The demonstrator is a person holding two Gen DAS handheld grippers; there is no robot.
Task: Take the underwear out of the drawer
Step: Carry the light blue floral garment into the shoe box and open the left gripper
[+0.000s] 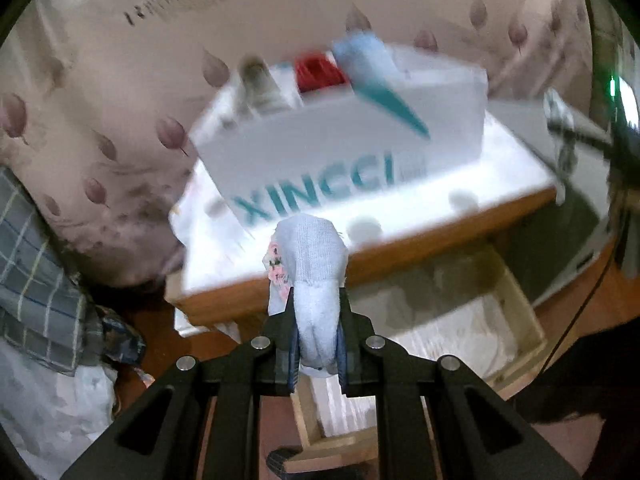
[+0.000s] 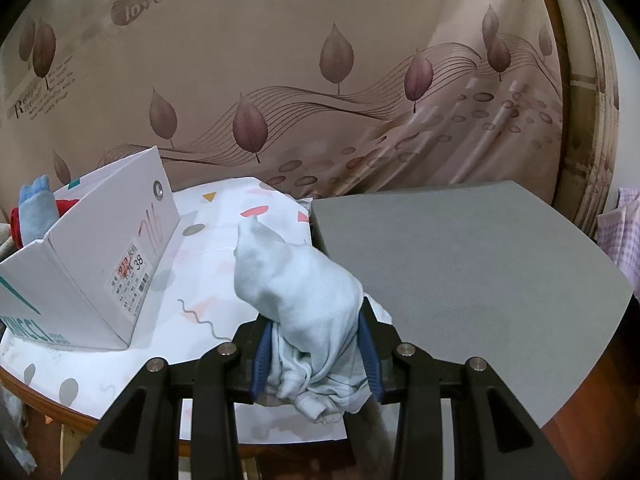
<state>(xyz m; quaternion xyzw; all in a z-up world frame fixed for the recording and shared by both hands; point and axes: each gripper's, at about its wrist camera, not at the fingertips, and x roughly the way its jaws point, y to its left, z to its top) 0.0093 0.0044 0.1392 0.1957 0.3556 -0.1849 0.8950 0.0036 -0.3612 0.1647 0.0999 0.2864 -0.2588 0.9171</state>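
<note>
Left gripper (image 1: pixel 316 336) is clamped on a bunched pale blue garment (image 1: pixel 310 268) with a pink floral patch along one edge; the cloth stands up out of the fingers. The left view is motion-blurred.

Right gripper (image 2: pixel 316 354) is clamped on a second pale blue bundle (image 2: pixel 298 280), hems hanging below the blue pads (image 2: pixel 261 354). It sits above the near edge of the tabletop.

Drawer (image 1: pixel 472 320): pulled out below the table's wooden rim, pale wood sides, light-lined bottom. Contents cannot be made out through the blur. Both garments are in the grippers, above and outside the drawer.

Surface: a wood-edged table (image 2: pixel 72 416) under a white cloth (image 2: pixel 224 248) printed with grey dots, pink and orange shapes and squiggles. On it stands a white shoebox (image 2: pixel 104 264) with teal lettering and a size label reading 38; red and light blue fabric (image 2: pixel 36 208) shows inside it. Just right of the box, a flat grey board (image 2: pixel 460 264) overlaps the cloth and juts past the table edge.

Room: a tan curtain (image 2: pixel 320 80) with mauve leaves, wavy lines and printed words hangs behind the table. A plaid cloth (image 1: pixel 36 288) lies at the left in the left view; pink checked fabric (image 2: pixel 620 232) shows at the far right in the right view.
</note>
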